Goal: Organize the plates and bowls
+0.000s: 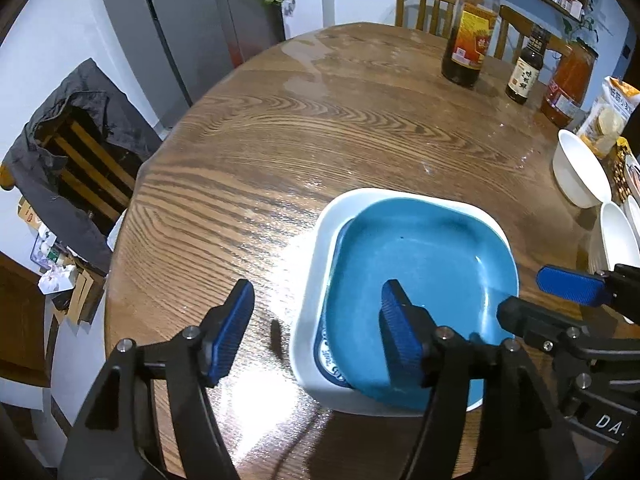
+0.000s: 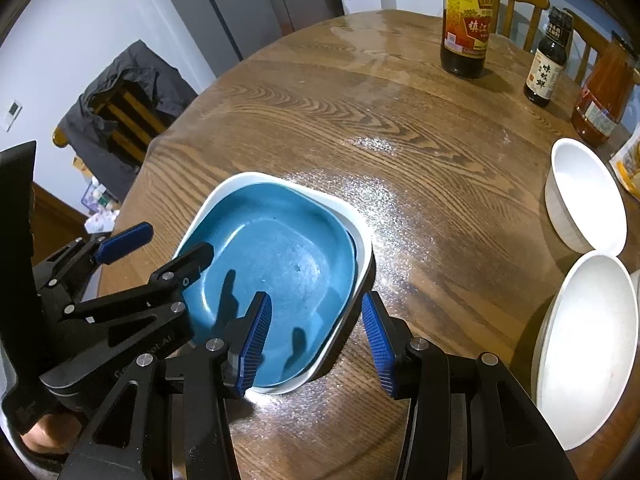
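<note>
So the blue plate (image 1: 424, 276) sits nested in the white dish (image 1: 316, 280) near our edge of the surface (image 1: 280, 120). Left tongs (image 1: 316, 332) and right tongs (image 2: 316, 336) both spread, holding nothing. Probably we go for the white bowls (image 2: 584, 196) at the right edge next.

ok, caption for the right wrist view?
Blue plate nested in white dish, open right gripper straddling their rim.

blue plate (image 1: 420, 280) nested in white dish (image 1: 316, 292) | left tongs (image 1: 316, 336) open astride dish's rim | table (image 1: 320, 128)
</note>
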A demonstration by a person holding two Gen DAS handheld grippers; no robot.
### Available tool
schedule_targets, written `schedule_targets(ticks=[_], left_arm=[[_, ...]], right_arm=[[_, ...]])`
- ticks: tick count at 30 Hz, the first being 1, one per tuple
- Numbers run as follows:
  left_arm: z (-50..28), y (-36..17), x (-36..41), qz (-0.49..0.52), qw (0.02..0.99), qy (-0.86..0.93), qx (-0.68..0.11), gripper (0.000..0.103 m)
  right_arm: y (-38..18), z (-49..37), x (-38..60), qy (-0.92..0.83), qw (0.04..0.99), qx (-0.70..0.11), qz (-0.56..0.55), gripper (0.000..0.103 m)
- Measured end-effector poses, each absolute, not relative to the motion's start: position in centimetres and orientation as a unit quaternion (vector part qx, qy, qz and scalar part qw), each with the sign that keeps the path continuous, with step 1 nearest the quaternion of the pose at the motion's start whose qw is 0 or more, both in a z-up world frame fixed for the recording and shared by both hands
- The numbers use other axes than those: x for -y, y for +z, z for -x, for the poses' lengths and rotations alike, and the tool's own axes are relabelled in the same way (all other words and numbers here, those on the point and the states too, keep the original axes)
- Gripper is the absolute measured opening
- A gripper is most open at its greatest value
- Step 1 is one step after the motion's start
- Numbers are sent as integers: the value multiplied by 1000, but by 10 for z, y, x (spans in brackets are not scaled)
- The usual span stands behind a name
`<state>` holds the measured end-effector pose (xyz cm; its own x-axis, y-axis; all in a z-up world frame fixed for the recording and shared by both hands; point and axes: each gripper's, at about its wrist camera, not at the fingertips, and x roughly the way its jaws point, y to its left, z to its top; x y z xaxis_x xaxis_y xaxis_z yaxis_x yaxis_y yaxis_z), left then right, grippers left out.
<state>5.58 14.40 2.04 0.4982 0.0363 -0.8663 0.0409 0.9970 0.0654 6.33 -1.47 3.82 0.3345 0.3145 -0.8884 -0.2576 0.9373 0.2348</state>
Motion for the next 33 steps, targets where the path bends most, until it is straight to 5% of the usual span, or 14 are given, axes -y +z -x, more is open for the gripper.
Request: schedule_targets(ticks=[6, 33], left_arm=[[-53, 23, -141, -40, 866, 12, -499, 81], [-25, 64, -30, -35, 878, -90, -469, 81]], right_arm=[[44, -58, 17, 178, 821, -541, -27, 66], [86, 10, 179, 59, 871, -472, -123, 66]])
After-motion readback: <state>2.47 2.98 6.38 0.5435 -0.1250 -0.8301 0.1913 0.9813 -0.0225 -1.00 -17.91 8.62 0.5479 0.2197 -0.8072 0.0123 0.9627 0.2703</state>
